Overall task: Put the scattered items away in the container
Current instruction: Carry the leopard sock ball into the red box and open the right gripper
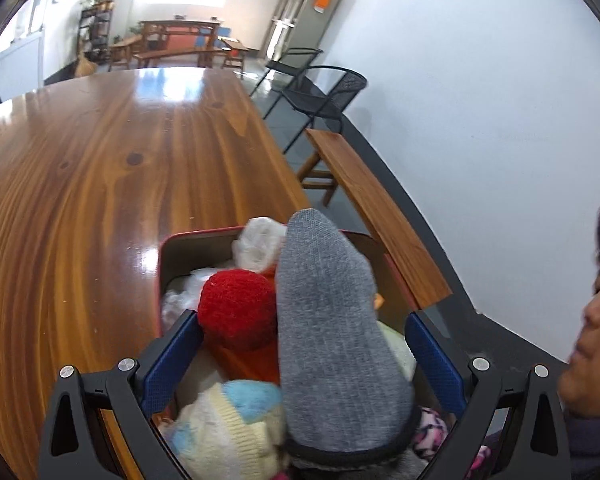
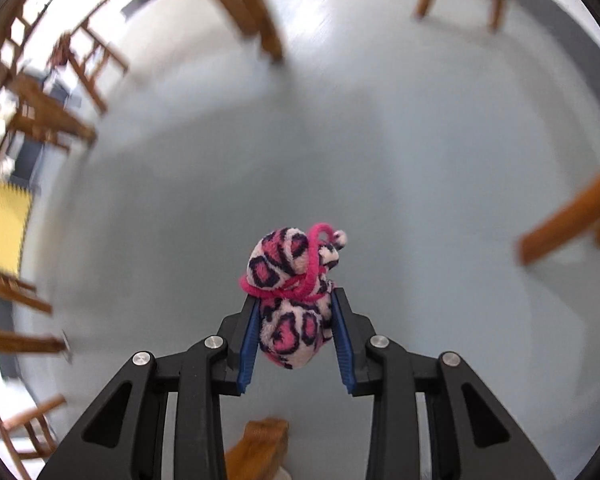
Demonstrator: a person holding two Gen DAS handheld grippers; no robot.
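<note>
In the left wrist view a red-rimmed container on the wooden table is heaped with soft items: a grey sock standing upright, a red knitted ball, a white bundle, a cream and blue knit and a pink patterned piece. My left gripper hangs open over the heap, its blue pads wide apart on either side of the sock and ball. In the right wrist view my right gripper is shut on a pink leopard-print fuzzy bundle tied with pink cord, high above the grey floor.
A wooden bench and black mesh chairs stand to the right of the table. A person's head is close at the right edge. Below the right gripper lie the floor, blurred wooden chair legs and a bench end.
</note>
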